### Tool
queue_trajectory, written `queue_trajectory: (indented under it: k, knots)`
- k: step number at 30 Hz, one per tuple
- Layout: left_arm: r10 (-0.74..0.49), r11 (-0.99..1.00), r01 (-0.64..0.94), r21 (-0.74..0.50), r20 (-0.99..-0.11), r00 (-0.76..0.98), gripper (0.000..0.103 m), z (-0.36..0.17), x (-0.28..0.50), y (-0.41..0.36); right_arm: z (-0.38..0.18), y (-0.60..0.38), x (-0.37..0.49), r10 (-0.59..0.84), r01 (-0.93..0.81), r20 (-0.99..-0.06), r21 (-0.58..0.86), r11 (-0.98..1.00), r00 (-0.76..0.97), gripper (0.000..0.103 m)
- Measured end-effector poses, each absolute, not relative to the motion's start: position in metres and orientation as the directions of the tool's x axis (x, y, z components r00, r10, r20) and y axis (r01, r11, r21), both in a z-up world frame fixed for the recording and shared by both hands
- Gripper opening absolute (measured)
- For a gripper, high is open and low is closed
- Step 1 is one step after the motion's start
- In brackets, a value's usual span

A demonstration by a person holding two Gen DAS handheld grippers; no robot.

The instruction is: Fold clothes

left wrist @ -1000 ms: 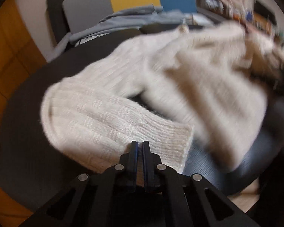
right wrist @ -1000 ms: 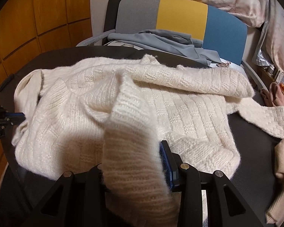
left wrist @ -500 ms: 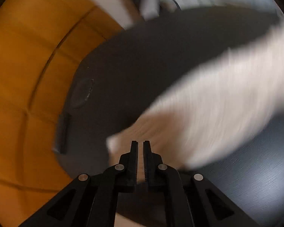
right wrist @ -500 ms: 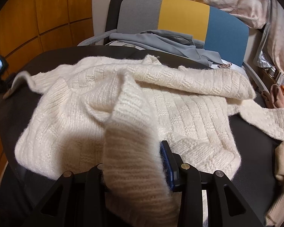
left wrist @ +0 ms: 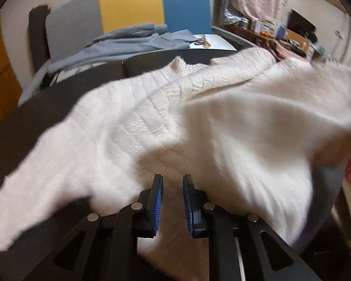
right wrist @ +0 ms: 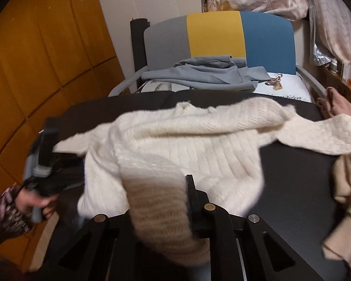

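My right gripper (right wrist: 187, 201) clamps a fold of the cream ribbed-knit sweater (right wrist: 175, 145) rumpled on the black table (right wrist: 299, 175), my left gripper (left wrist: 172, 201) gapes empty; heavy knit may slump, skewing the fold.

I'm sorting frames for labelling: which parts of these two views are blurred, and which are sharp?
Left wrist view: the cream knitted sweater smears at its right and near edges; the left hand-held gripper stays crisp. Right wrist view: the sweater's near fold and the person's hand are blurred; the grey, yellow and blue chair back is sharp.
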State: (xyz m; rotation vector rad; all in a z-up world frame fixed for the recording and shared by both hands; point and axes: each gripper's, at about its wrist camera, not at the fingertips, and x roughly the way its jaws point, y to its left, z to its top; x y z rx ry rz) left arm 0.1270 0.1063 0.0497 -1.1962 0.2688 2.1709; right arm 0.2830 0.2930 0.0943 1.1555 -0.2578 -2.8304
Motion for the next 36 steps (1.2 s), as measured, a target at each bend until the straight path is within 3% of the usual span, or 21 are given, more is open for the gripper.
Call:
queue_trajectory:
  k: [5,7,12,14,15,17,20,21,22,24,29,33,36]
  knots:
    - [0.416,-0.809,-0.573,-0.135,-0.819,-0.395,0.017,0.049,0.111,0.102,0.056,0.31,0.318,-0.109,0.005,-0.809,0.13,-0.991,-0.578,0.015]
    - [0.408,-0.821,-0.554,-0.138,-0.821,-0.4,0.017,0.049,0.105,0.1,0.046,0.316,0.325,-0.161,0.046,-0.824,0.163,-0.986,-0.543,0.026]
    - [0.387,-0.85,-0.505,-0.147,-0.825,-0.412,0.017,0.05,0.088,0.095,0.078,0.349,0.345,-0.321,0.113,-0.717,0.324,-0.939,-0.619,0.03]
    - [0.379,-0.861,-0.485,-0.15,-0.827,-0.416,0.017,0.05,0.082,0.093,0.095,0.369,0.343,-0.274,0.036,-0.65,0.355,-0.934,-0.708,0.058]
    - [0.374,-0.867,-0.475,-0.152,-0.828,-0.418,0.017,0.05,0.078,0.091,0.097,0.375,0.337,-0.228,-0.016,-0.649,0.347,-0.938,-0.726,0.076]
    - [0.292,-0.871,-0.49,-0.04,-0.844,-0.449,0.017,0.039,0.083,0.111,0.091,0.379,0.314,-0.187,-0.078,-0.658,0.352,-0.933,-0.729,0.078]
    - [0.14,-0.837,-0.502,0.217,-0.803,-0.58,0.017,0.029,0.096,0.139,0.066,0.379,0.271,-0.205,-0.164,-0.7,0.422,-0.892,-0.684,0.065]
    - [0.102,-0.813,-0.504,0.291,-0.782,-0.615,0.018,0.025,0.1,0.145,0.056,0.376,0.258,-0.215,-0.187,-0.717,0.437,-0.879,-0.663,0.041]
    - [0.092,-0.786,-0.519,0.334,-0.768,-0.633,0.018,0.021,0.103,0.146,0.045,0.369,0.247,-0.224,-0.189,-0.739,0.43,-0.883,-0.635,0.004]
    - [0.098,-0.737,-0.558,0.383,-0.755,-0.648,0.018,0.017,0.106,0.143,0.026,0.348,0.229,-0.233,-0.171,-0.786,0.392,-0.904,-0.573,0.006]
    - [0.126,-0.697,-0.614,0.371,-0.779,-0.614,0.028,0.023,0.089,0.123,0.024,0.293,0.22,-0.3,-0.013,-0.768,0.372,-0.928,-0.565,0.008]
    - [0.116,-0.716,-0.603,0.353,-0.791,-0.601,0.064,0.029,0.069,0.106,0.023,0.26,0.217,-0.338,0.103,-0.77,0.338,-0.936,-0.542,0.011]
    - [0.104,-0.78,-0.549,0.299,-0.804,-0.586,0.067,0.031,0.048,0.081,0.02,0.258,0.219,-0.431,0.158,-0.744,0.412,-0.898,-0.51,0.011]
